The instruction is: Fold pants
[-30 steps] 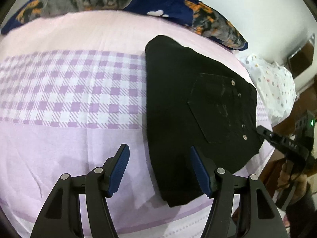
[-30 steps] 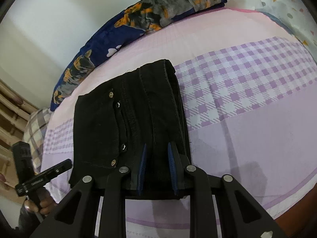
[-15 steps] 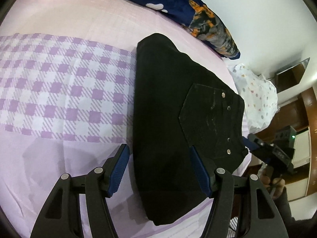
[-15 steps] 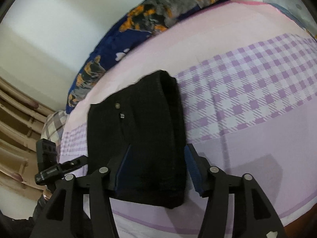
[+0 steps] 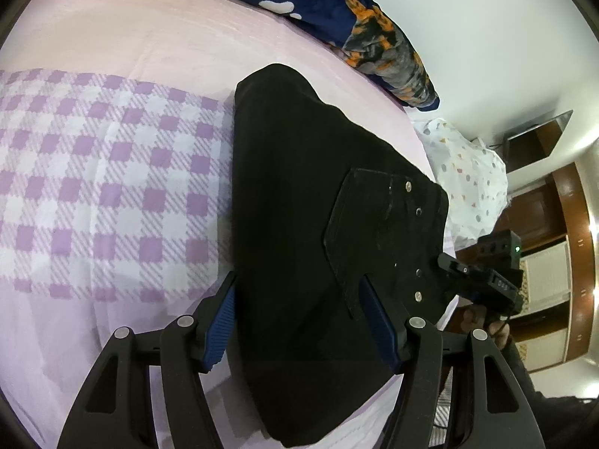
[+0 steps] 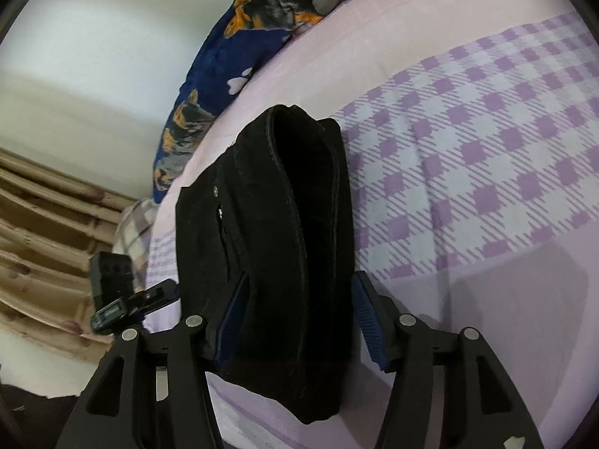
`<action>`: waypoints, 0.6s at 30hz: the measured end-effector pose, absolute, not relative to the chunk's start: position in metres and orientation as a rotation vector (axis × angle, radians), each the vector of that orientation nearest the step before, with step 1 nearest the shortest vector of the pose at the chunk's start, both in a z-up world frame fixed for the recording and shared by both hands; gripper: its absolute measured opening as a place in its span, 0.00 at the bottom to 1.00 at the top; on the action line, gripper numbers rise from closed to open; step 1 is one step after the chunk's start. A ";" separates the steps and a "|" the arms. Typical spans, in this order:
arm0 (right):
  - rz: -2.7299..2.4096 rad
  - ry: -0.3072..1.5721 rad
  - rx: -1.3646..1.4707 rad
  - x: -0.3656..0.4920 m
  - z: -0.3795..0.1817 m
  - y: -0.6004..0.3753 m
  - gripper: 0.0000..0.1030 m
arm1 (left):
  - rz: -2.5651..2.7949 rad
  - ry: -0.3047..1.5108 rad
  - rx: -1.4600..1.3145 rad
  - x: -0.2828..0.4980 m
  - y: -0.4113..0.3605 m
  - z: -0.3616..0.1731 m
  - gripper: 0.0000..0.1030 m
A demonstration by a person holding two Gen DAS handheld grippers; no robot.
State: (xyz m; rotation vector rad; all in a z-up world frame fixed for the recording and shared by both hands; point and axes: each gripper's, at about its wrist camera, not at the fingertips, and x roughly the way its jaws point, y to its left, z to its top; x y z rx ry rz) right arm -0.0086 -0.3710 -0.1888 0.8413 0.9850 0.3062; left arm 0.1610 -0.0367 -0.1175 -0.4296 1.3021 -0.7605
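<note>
Pants (image 5: 299, 232) lie folded into a compact black bundle on the bed (image 5: 112, 75), over the pink and purple-check sheet (image 6: 486, 172). Back pocket with metal rivets (image 5: 382, 224) faces up, on the side toward the bed's edge.

Left gripper (image 5: 301, 321): jaws wide open, holding nothing; blue pads straddle the near end of the bundle, one pad at its left edge, the other over the pocket corner. Contact with the cloth: can't tell.

Right gripper (image 6: 299, 321): jaws also wide open, nothing held; pads sit either side of the bundle's thick folded edge. Left pad is partly hidden behind the cloth.

Navy pillow with orange-grey dog print (image 5: 374, 33) lies along the far side of the bed, apart from the pants. White dotted fabric (image 5: 468, 179) sits past the bed's corner.
</note>
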 end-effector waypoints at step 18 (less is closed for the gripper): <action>0.588 1.088 0.801 0.043 -0.191 -0.358 0.57 | -0.847 1.279 -0.449 0.171 -0.048 -0.119 0.63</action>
